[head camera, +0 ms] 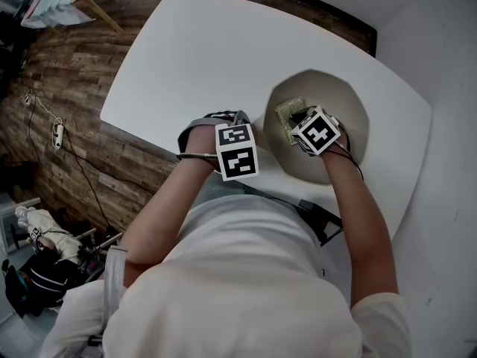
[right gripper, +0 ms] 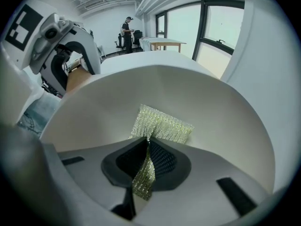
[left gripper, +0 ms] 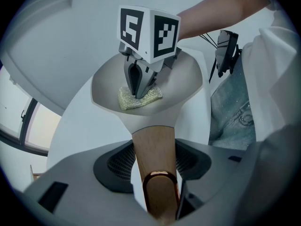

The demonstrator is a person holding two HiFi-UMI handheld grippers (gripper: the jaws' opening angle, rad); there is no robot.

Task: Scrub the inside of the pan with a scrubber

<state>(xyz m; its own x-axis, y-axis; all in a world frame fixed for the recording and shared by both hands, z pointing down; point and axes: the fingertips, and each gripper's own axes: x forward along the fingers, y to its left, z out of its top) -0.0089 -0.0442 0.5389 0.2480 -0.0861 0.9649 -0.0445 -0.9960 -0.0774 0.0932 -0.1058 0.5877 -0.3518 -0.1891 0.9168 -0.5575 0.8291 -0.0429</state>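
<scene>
Nearest the person, the left claw is clamped around the wooden handle of the pan. Its jaws stand wide only because the handle fills them. That grip is the anchor for the scrubbing, so it should hold firm and bear down a little to stop the pan sliding or spinning on the white desk. The pan sits toward the right side of the desk, close to the near edge, with its handle pointing back at the person. Just beyond, the right claw points steeply down into the bowl. Its jaws are pinched together on a fold of the yellow-green mesh scrubber, and the rest of the mesh is spread flat against the floor of the pan, left of centre. To scrub well, I would press enough to flatten the mesh without letting the claw tips scrape the coating. Short overlapping circles look best, worked outward from this patch. The claw can then tilt to follow the curve up the far and right walls, which look untouched from here.
</scene>
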